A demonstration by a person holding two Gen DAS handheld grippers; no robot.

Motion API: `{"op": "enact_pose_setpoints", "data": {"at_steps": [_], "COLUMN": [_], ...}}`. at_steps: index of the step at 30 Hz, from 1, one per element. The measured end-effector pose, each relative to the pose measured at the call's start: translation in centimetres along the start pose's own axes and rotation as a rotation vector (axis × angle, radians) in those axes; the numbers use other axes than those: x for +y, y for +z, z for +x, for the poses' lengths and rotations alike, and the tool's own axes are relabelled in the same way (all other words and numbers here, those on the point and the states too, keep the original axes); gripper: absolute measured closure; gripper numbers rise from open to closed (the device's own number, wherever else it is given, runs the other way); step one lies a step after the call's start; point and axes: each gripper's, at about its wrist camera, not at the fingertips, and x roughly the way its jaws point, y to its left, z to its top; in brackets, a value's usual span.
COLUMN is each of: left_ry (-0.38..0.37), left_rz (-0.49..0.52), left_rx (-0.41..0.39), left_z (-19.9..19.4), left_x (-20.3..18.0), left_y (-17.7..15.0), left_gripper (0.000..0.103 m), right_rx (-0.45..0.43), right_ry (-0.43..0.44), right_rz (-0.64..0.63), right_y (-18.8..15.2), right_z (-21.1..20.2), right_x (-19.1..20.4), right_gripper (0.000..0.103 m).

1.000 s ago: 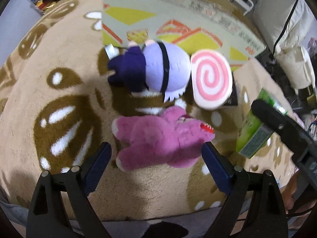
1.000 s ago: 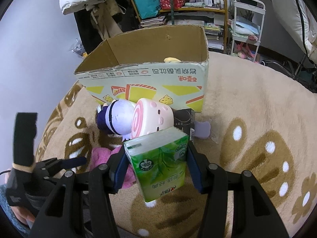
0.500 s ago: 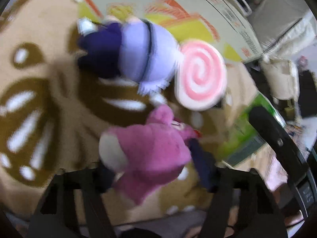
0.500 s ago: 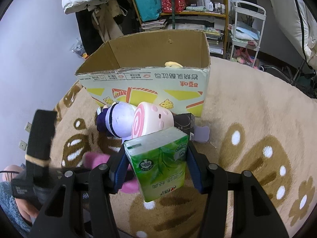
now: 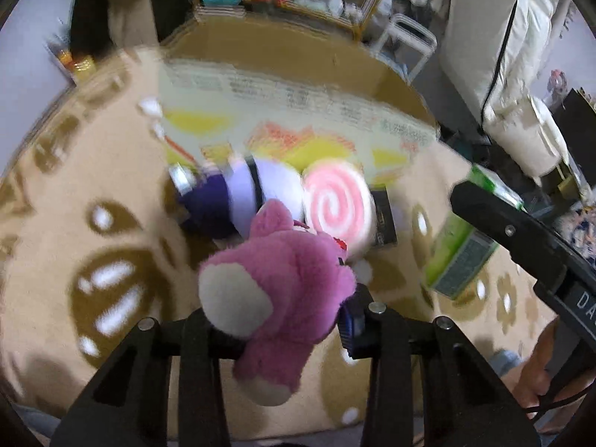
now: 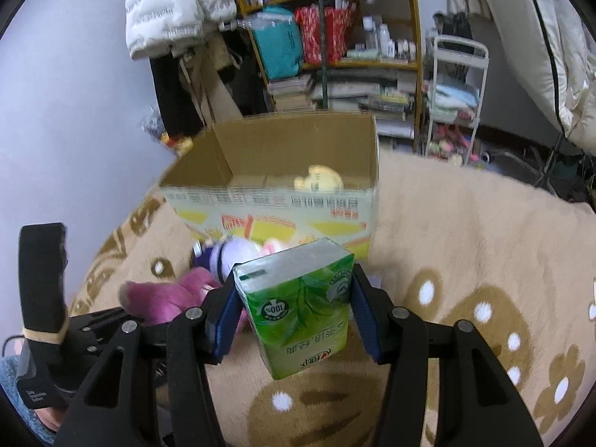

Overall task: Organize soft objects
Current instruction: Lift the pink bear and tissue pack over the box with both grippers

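Observation:
My left gripper (image 5: pixel 277 320) is shut on a pink plush bear (image 5: pixel 275 287) and holds it lifted above the rug; the bear also shows in the right wrist view (image 6: pixel 167 298). My right gripper (image 6: pixel 294 320) is shut on a green tissue pack (image 6: pixel 301 309), held in the air, and the pack shows at the right of the left wrist view (image 5: pixel 462 253). A purple-and-white plush (image 5: pixel 238 197) and a pink swirl roll plush (image 5: pixel 335 205) lie on the rug against an open cardboard box (image 6: pixel 283 201). A yellow plush (image 6: pixel 318 178) lies inside the box.
A beige rug with brown flower shapes (image 6: pixel 465 253) covers the floor. A black flat item (image 5: pixel 385 216) lies beside the roll plush. Behind the box stand cluttered shelves (image 6: pixel 346 52), a white cart (image 6: pixel 454 93) and hanging jackets (image 6: pixel 175 7).
My left gripper closed on the pink bear and lifted it off the rug toward the box. My right gripper rose with the tissue pack, so the inside of the box now shows.

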Motion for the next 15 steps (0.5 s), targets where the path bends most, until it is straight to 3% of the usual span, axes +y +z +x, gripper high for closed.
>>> {"op": "enact_pose_setpoints", "data": {"at_steps": [6,15], "left_ry": [0.081,0.115], "left_rz": [0.014,0.077], "left_rx": [-0.154,-0.321], "left_z": [-3.9,-7.2], "left_x": [0.9,-0.7], "left_y": [2.5,7.3], "left_gripper": [0.068,0.067], "right_rx": [-0.13,-0.213], "right_ry": [0.002,0.011], "right_rz": [-0.041,-0.066], "right_y": [2.9,7.1], "right_z": [-2.1,-2.1], "right_x": [0.5,0.7], "right_gripper": [0.046,0.046]}}
